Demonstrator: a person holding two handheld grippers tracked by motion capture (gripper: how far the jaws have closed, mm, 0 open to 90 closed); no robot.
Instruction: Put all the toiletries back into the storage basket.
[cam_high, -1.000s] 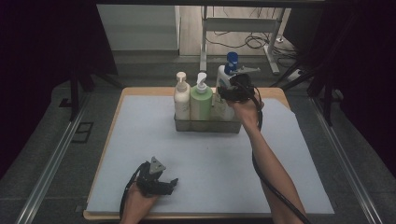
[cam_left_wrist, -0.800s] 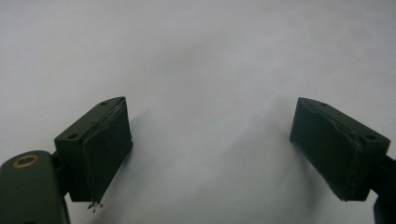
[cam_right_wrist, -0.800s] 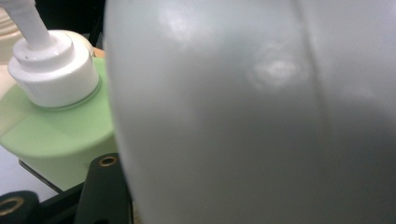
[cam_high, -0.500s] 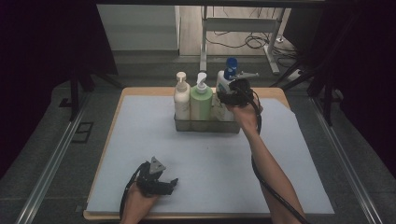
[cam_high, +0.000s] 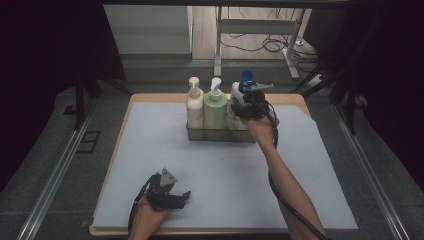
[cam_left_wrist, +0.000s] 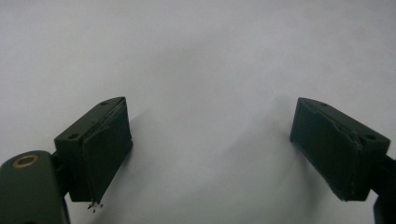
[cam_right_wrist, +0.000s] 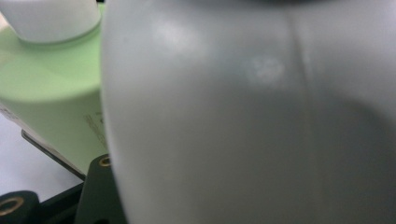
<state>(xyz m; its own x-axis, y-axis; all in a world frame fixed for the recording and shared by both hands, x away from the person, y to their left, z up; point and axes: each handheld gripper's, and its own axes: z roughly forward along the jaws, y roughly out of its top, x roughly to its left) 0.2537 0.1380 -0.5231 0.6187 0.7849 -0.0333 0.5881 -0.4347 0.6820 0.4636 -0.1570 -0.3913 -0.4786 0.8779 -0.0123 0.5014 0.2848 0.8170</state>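
On the wooden table (cam_high: 125, 107), a pale blue mat (cam_high: 220, 180) is spread over most of the top. At the mat's far middle a metal rack (cam_high: 220, 134) is set, and three pump bottles are stood upright in it side by side: a cream bottle (cam_high: 194, 106), a green bottle (cam_high: 215, 107) and, at the right end, a white bottle with a blue pump (cam_high: 239, 95).

The right gripper (cam_high: 245, 111) is held against this last bottle from the near right side. In the right gripper view the bottle's pale body (cam_right_wrist: 252, 116) is seen pressed close up between the jaws (one dark jaw is visible at the lower left edge, hard against the bottle's side), with the green bottle (cam_right_wrist: 51, 93) just beside it. The jaws are half closed about the bottle's body, so it is taken as gripped.

The left gripper (cam_high: 172, 196) is rested on the near part of the mat, well apart from the rack. Its fingers (cam_left_wrist: 100, 149) are spread wide, and nothing but bare mat (cam_left_wrist: 205, 70) is seen between them.
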